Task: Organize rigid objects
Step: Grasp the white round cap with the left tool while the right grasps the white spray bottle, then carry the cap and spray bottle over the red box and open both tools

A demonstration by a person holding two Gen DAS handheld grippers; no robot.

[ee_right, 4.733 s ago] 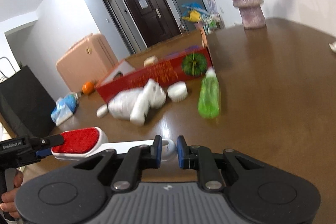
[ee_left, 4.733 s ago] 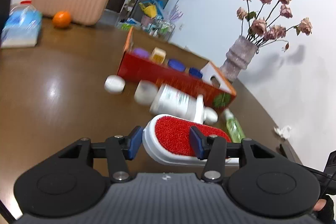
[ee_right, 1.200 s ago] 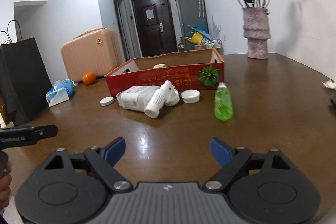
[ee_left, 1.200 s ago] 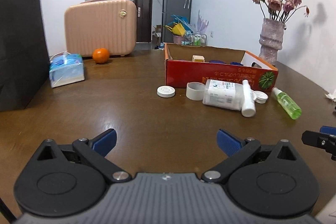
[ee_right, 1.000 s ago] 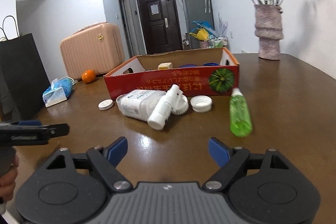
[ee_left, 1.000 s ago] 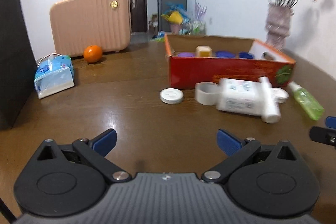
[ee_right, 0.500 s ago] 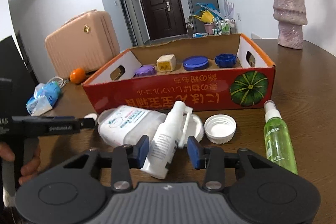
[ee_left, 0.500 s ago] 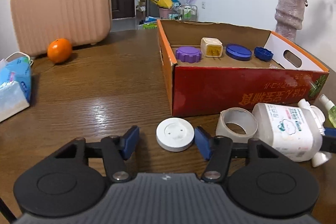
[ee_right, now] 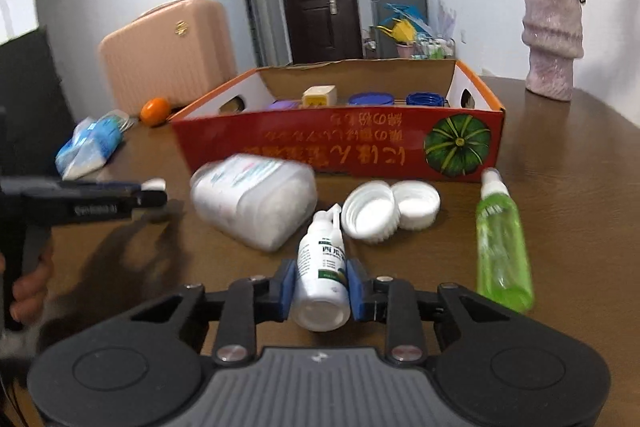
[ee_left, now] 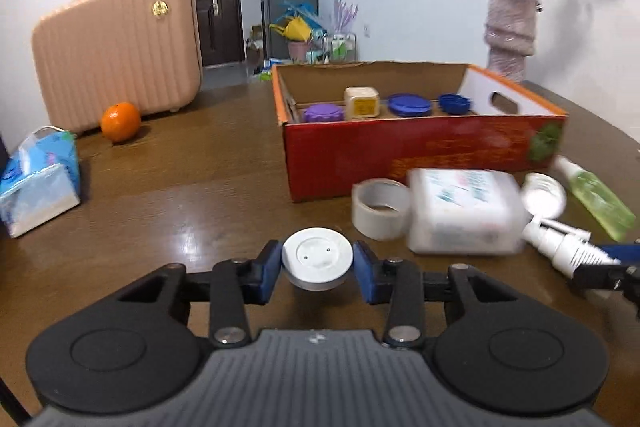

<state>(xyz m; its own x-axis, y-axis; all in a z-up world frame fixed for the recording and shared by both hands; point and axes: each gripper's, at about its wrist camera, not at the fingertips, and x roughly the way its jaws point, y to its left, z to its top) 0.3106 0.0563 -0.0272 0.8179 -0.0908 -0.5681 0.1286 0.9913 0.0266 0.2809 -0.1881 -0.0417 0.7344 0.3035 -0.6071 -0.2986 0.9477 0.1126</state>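
Two hand-held grippers, both clamped on sth. Left hand-held gripper (ee_left: pixel 318 265) has just been closing; its blue pads (ee_left: pixel 269 267) now press both sides of a white round cap (ee_left: pixel 317 259), flat side up, at the near-centre of the brown worktop (ee_left: pixel 192 167). Right hand-held gripper (ee_right: pixel 321 287) has also just been closing, and its pads sit tight on the lower body of a small white spray bottle (ee_right: pixel 323 273), nozzle pointing away twd the box.

Red cardboard box (ee_right: pixel 344 151) stands further back on the worktop, open top. Inside along its far wall: purple lid (ee_left: pixel 323 113), cream cube (ee_left: pixel 362 102), flat blue lid (ee_left: pixel 410 105), smaller blue cap (ee_left: pixel 455 103).

In front of the box, on the worktop: tape roll (ee_left: pixel 380 209) just beside a big white bottle (ee_right: pixel 256 199) lying on its side; two white lids (ee_right: pixel 390 209) touching each other; green spray bottle (ee_right: pixel 502 247) lying flat to the right, apart from the rest.

Off to the left: tissue pack (ee_left: pixel 38 183), orange (ee_left: pixel 120 121), pink suitcase (ee_left: pixel 116 51). Vase w/ dried flowers (ee_right: pixel 552 31) at the far right.
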